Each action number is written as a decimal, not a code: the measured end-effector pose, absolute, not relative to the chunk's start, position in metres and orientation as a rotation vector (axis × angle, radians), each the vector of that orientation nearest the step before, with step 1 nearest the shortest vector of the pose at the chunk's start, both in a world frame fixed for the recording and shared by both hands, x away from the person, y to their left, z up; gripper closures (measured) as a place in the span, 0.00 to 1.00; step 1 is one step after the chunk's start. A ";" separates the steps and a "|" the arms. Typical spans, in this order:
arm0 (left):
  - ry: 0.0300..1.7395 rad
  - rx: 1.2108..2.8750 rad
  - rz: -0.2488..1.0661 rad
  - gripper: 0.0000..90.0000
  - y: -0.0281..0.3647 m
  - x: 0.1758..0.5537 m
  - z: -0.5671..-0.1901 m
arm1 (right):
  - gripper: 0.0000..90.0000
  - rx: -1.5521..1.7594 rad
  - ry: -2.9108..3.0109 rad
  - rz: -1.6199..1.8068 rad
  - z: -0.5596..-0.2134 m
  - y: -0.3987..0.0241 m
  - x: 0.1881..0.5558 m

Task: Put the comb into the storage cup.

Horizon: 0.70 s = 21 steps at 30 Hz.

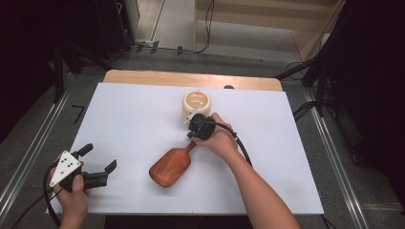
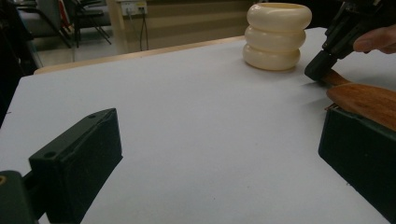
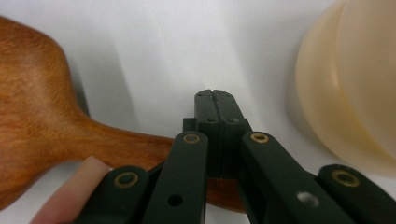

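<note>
The wooden paddle hairbrush (image 1: 171, 166) lies flat on the white table sheet (image 1: 133, 124), just below the middle of the sheet in my high view, its oval head toward seven o'clock and its handle running up toward one o'clock. My right gripper (image 1: 191, 135) sits at the handle's tip, with the hand wrapped round its body. In the right gripper view the jaws are pressed flat together, no gap between the pads, and they lie over the end of the brush handle (image 3: 116, 144); nothing sits between them, so I read them as closed and empty, resting on or just above the wood, and I cannot tell which. One fingertip (image 3: 70, 193) shows at the lower left of that view, beside the linkage. At twelve o'clock from the right gripper, just beside it, stands a cream ribbed holder (image 1: 196, 104), three stacked rings with an open top; in the left gripper view it stands upright (image 2: 277, 36) at one o'clock, with the right gripper (image 2: 320, 65) just to its right, touching down on the handle. My left gripper (image 1: 99, 158) is well apart from all this, at eight o'clock near the sheet's lower left corner, its jaws wide apart with bare sheet between them and the brush head (image 2: 364, 100) behind its right jaw.
</note>
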<state>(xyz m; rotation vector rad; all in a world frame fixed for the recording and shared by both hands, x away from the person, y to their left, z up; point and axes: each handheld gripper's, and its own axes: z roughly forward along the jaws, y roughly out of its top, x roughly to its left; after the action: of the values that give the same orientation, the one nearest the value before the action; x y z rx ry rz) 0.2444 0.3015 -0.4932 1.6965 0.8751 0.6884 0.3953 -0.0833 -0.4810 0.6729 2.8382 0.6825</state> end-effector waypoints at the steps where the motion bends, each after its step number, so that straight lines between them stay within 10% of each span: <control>1: 0.875 1.697 0.689 0.00 0.301 0.244 -0.493 | 0.98 0.664 2.843 0.681 -0.481 -0.085 0.395; 21: 0.872 1.702 0.692 0.00 0.301 0.245 -0.493 | 0.98 0.662 2.895 0.780 -0.485 -0.113 0.366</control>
<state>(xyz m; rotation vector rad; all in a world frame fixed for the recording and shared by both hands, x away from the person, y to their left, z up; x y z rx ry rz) 0.2446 0.3011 -0.4932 1.7020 0.8719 0.6916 0.3659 -0.1131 -0.4853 0.6620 2.8946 0.7800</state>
